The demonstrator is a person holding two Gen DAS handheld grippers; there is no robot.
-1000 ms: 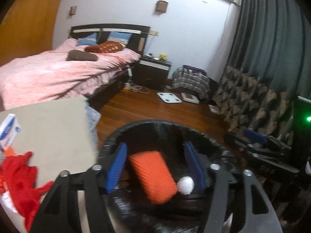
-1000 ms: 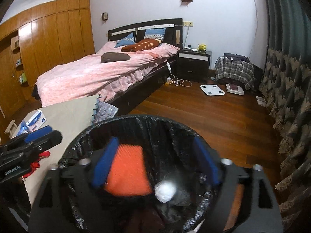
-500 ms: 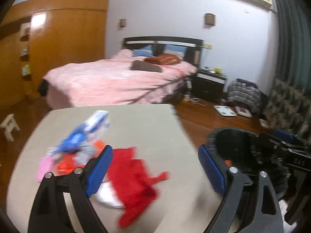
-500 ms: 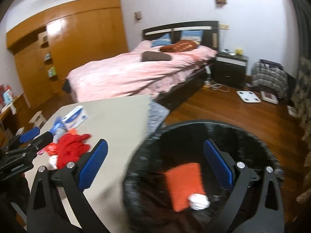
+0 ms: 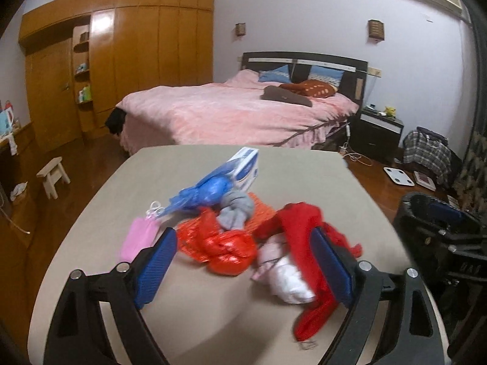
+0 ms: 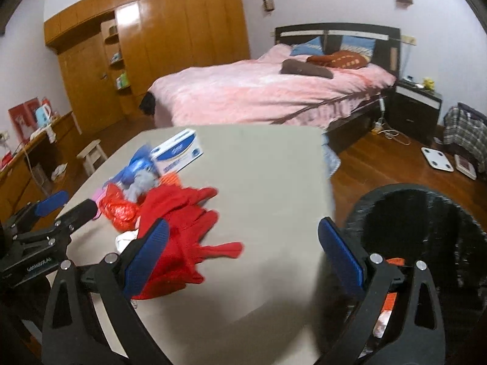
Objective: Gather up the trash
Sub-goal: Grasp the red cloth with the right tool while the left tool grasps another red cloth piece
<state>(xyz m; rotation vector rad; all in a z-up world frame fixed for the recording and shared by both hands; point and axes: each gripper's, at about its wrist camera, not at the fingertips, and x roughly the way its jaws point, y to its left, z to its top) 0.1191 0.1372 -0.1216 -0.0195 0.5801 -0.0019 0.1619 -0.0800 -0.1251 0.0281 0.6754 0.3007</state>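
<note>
Left wrist view: the left gripper (image 5: pixel 243 270) is held low over the near edge of the beige table (image 5: pixel 289 170), fingers pointing toward the far side, jaws spread wide with nothing between the blue pads (image 5: pixel 156 267). Directly ahead of the fingertips lies the heap of trash. Nearest is a white crumpled wad (image 5: pixel 289 276), partly under a red cloth (image 5: pixel 304 243) that trails toward the near right. Just left of it sits a red plastic bag (image 5: pixel 225 246), touching an orange mesh piece (image 5: pixel 258 213). A pink mask (image 5: pixel 138 237) lies at the left of the heap. Farther on are a grey rag (image 5: pixel 237 210), a blue plastic bag (image 5: pixel 204 193) and a white-and-blue box (image 5: pixel 245 167). To the right, off the table, the rim of the black-lined bin (image 5: pixel 417 210) shows behind the other tool.

Right wrist view: the right gripper (image 6: pixel 243 252) hovers over the near right part of the table (image 6: pixel 274 167), jaws likewise wide apart and empty. Its right finger stands just beside the bin (image 6: pixel 426 213), in which orange and white items show at the bottom. The red cloth (image 6: pixel 182 228) lies by its left pad. The left gripper (image 6: pixel 57 210) appears at the far left, open.

Beyond the table stand a pink bed (image 5: pixel 243 112) and a wooden wardrobe (image 5: pixel 121 54).
</note>
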